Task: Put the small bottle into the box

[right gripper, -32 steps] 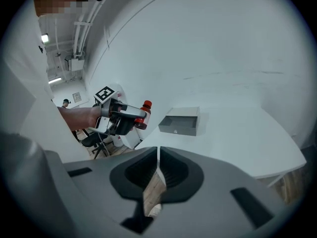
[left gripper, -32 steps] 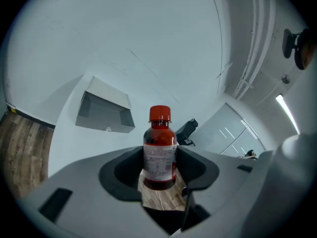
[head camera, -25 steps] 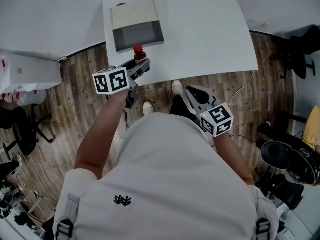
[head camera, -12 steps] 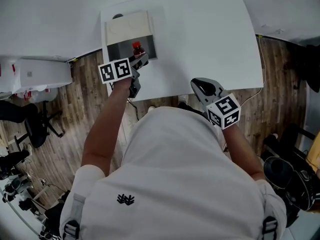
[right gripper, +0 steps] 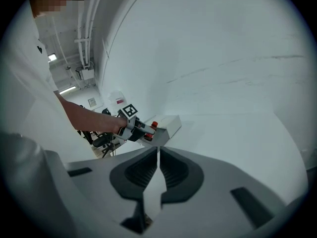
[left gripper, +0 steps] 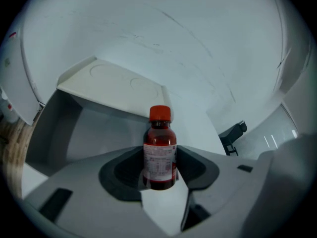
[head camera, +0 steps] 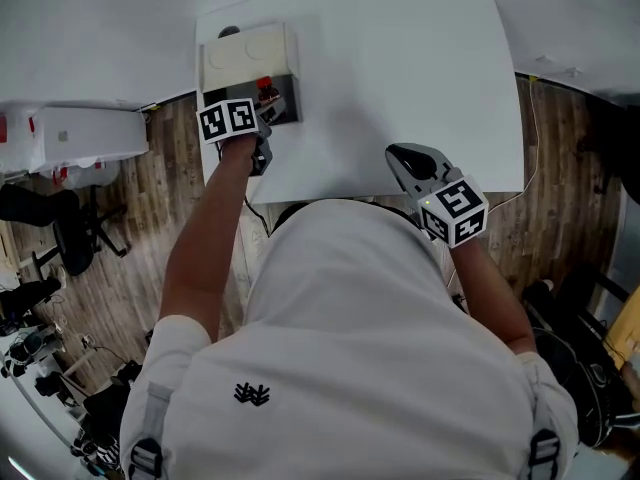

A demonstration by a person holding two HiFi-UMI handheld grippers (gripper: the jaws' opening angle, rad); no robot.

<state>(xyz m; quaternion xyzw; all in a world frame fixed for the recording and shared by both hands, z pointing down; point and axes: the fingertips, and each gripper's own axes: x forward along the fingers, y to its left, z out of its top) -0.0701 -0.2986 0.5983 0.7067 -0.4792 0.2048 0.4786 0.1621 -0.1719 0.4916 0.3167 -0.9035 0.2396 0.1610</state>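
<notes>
**Placing stage.** Right gripper (head camera: 402, 158): jaws pressed together, empty, well apart from the box (left gripper: 74, 133) on its right side. Left gripper (head camera: 266, 111): jaws pinch the bottle (left gripper: 160, 152) upright by its body, over the box's open mouth, in front of the box's raised lid (left gripper: 116, 83). The next move probably calls for lowering the bottle to the box floor, then spreading the jaws.

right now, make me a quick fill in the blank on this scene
The left tongs are shut on the small brown bottle, whose cap is ___.
The right tongs are shut and hold ___.
The lid of the white box with the grey inside is ___.
Missing words: red; nothing; open.
</notes>
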